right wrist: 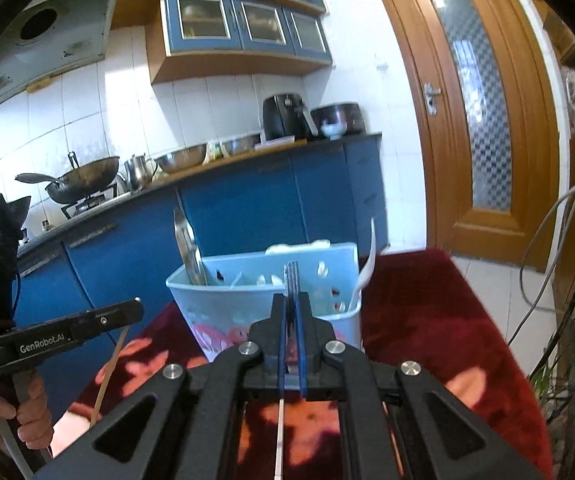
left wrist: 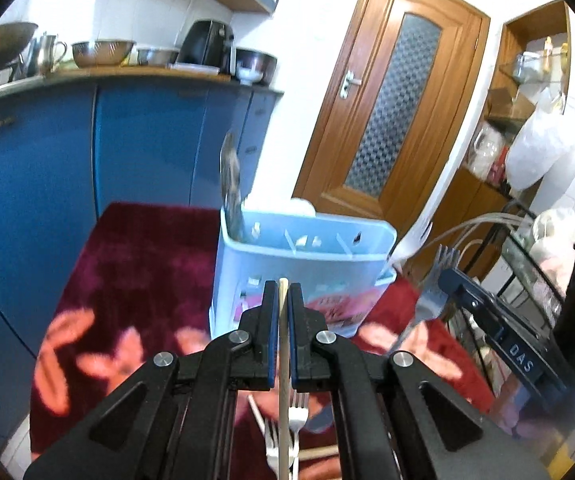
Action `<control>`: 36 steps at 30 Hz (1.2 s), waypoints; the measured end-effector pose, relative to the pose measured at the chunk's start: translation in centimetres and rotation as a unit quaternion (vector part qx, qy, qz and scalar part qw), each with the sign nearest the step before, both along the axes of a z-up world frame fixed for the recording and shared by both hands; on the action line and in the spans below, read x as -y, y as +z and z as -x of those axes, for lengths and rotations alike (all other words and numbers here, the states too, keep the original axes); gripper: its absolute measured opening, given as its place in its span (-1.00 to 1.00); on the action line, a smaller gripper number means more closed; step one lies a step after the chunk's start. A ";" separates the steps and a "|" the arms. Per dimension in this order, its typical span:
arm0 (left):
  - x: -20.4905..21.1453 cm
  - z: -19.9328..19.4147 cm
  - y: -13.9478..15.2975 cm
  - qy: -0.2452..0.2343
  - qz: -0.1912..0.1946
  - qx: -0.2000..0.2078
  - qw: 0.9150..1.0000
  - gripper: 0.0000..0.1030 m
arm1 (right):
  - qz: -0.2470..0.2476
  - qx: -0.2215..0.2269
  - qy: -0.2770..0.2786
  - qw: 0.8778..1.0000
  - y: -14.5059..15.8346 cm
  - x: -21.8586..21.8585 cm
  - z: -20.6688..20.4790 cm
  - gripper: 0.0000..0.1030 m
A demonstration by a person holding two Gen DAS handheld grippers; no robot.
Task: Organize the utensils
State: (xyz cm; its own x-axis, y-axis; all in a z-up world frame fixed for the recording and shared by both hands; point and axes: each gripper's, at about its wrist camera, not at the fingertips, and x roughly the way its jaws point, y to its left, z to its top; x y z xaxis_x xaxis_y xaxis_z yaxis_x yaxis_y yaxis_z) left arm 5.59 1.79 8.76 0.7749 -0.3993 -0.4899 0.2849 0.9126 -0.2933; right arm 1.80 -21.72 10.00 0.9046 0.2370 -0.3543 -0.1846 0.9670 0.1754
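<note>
Left gripper (left wrist: 283, 300) clamps a pale wooden chopstick (left wrist: 283, 360) upright, right gripper (right wrist: 291, 312) clamps a steel fork (right wrist: 292, 280); light-blue plastic compartmented caddy (left wrist: 299, 264) sits mid-frame, dead ahead of both.

My black left gripper (left wrist: 283, 300), with blue pads, pinches a pale wooden chopstick (left wrist: 283, 380), and my black right gripper (right wrist: 292, 312) pinches a silver fork (right wrist: 292, 280). Ahead stands a translucent pale blue holder (left wrist: 303, 256) with a pink print low on its front, on a deep red cloth (left wrist: 135, 256) patterned with salmon-pink flowers. Behind are blue cabinets (left wrist: 147, 136), white wall tiles (right wrist: 127, 104) and an orange-brown wooden door (left wrist: 391, 92) with chequered frosted glass
</note>
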 end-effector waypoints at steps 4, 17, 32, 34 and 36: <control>-0.1 -0.2 1.2 0.014 0.026 0.032 0.999 -0.95 | 0.013 0.022 -0.008 1.000 1.3 -0.1 0.6 -0.90; -0.8 -3.0 -4.1 0.089 0.000 -0.022 0.996 -0.95 | 0.011 0.005 -0.008 1.000 0.6 0.5 0.4 -0.90; -1.6 -4.9 -11.6 0.058 -0.075 -0.218 0.971 -0.88 | 0.010 -0.005 -0.003 1.000 0.1 0.3 0.3 -0.90; -1.5 -4.8 -12.0 0.047 -0.083 -0.232 0.968 -0.70 | 0.009 -0.006 -0.003 1.000 0.0 0.3 0.2 -0.90; -1.3 -4.7 -12.0 0.036 -0.095 -0.235 0.967 -0.64 | 0.008 -0.007 -0.002 1.000 0.0 0.4 0.2 -0.90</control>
State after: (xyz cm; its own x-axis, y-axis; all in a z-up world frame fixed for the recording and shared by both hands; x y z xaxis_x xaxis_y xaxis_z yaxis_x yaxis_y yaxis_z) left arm 10.24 3.08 -3.24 0.4722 -0.2199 -0.8536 0.0946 0.9754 -0.1989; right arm 1.57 -22.11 10.02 0.9003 0.2269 -0.3715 -0.1775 0.9706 0.1624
